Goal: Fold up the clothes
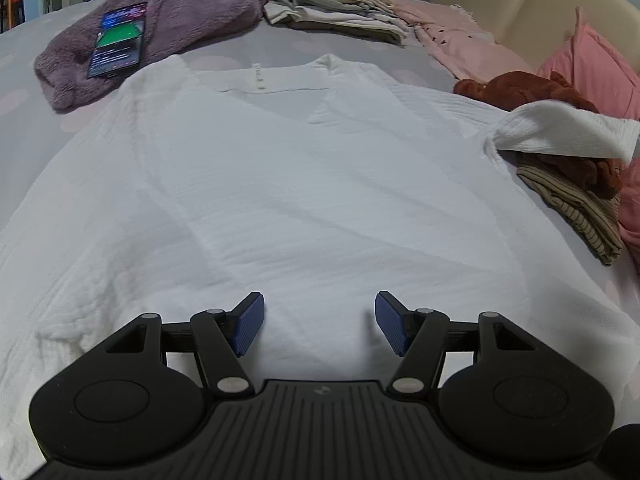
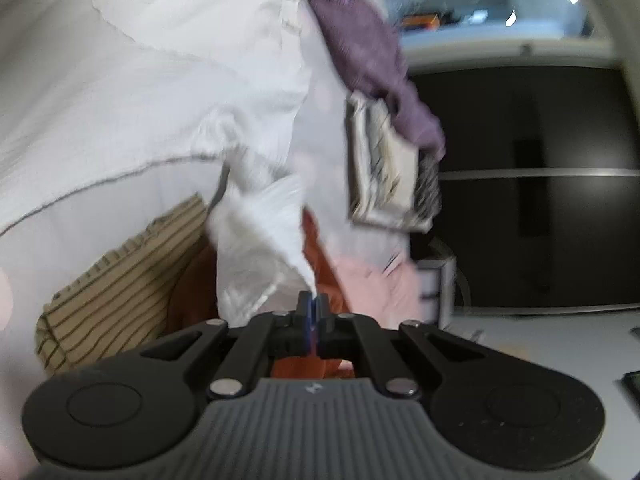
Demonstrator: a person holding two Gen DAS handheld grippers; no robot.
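The left gripper point(image 1: 319, 322) hovers with jaws apart over a white crinkled cotton shirt point(image 1: 280, 184) spread flat on the bed point(image 1: 24, 40); its sleeve point(image 1: 560, 130) is lifted.

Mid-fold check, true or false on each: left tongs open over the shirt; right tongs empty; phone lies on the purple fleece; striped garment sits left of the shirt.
1. The left tongs are open above the white shirt. True.
2. The right tongs are empty. False: they are shut on the shirt's sleeve.
3. The phone lies on the purple fleece. True.
4. The striped garment sits left of the shirt. False: it is on the right.
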